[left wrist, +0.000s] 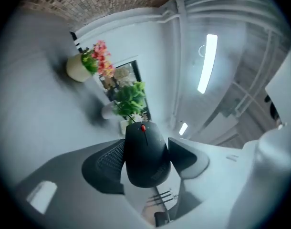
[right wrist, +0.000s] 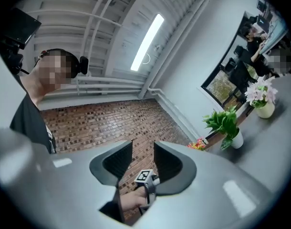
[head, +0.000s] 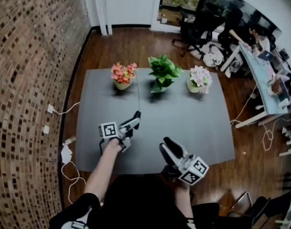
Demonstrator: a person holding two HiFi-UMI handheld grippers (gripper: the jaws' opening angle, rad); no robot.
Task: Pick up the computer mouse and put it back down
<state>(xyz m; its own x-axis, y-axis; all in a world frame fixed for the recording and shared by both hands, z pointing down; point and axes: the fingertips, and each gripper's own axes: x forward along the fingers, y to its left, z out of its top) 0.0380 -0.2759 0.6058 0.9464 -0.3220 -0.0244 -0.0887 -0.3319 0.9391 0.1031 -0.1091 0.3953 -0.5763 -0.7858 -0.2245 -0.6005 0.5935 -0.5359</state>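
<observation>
A black computer mouse (left wrist: 145,151) with a red scroll wheel sits between the two dark pads of my left gripper (left wrist: 145,149), which is shut on it. In the head view that gripper (head: 132,124) hangs over the front left part of the grey table (head: 193,123), rolled onto its side, and the mouse is too dark to make out there. A thin dark cable (head: 138,97) runs from it toward the back of the table. My right gripper (head: 168,146) is near the table's front edge. Its jaws (right wrist: 143,151) stand apart with nothing between them.
Three potted plants line the table's back edge: red-pink flowers (head: 123,75), a green plant (head: 163,73) and pale pink flowers (head: 199,78). A brick wall (head: 26,80) is at the left, with cables on the wooden floor. Office chairs and a desk with people are at the back right.
</observation>
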